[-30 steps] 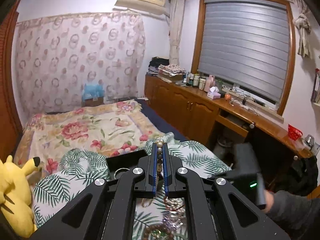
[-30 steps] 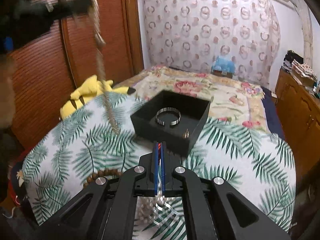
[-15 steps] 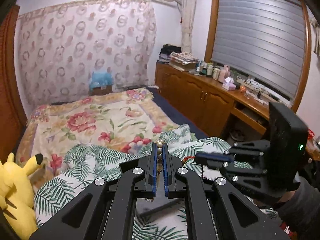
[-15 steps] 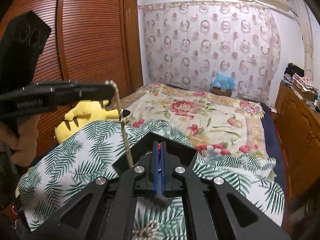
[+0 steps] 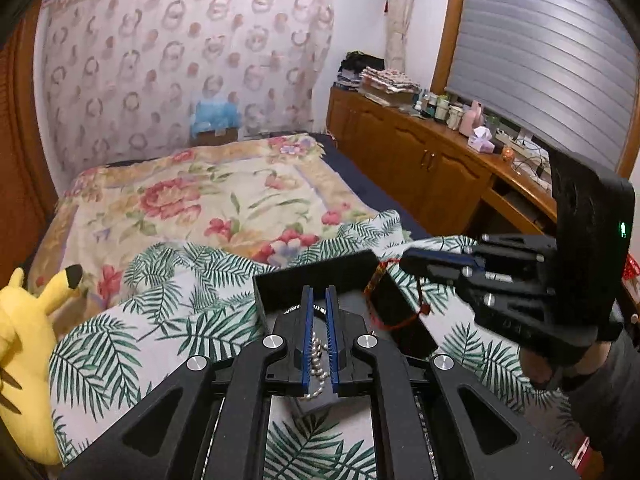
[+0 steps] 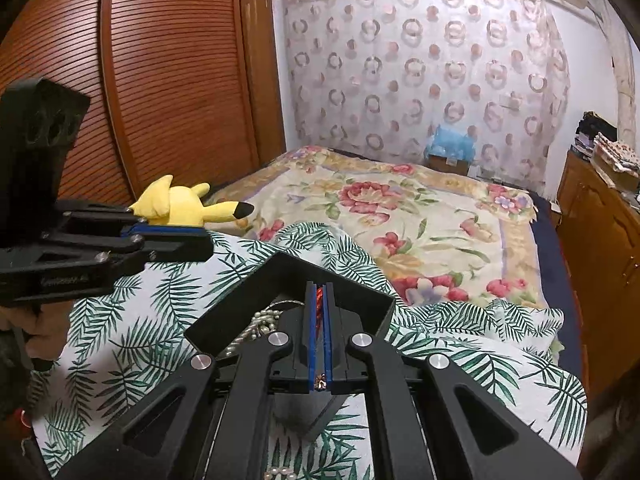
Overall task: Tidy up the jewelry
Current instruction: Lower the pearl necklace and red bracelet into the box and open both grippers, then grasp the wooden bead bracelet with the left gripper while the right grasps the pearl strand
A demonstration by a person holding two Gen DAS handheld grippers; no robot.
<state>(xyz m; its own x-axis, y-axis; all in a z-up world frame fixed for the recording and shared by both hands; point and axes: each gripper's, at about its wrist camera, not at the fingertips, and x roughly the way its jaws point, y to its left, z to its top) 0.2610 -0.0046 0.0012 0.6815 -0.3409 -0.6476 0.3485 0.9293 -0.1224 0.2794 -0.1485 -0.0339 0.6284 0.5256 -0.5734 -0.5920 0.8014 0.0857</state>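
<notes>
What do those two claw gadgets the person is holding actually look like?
Each claw is matte black plastic with angular linkage arms, silver round bolts and two slim fingers lined in blue. The right claw has a boxy black handle block showing a small green light. The hand gripping it wears a dark grey sleeve.

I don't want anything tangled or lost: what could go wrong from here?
The red cord bracelet in the right gripper dangles across the black box wall; released now, it might fall partly on the bedspread. Dropped inside, it may tangle with the pearl strand.
</notes>
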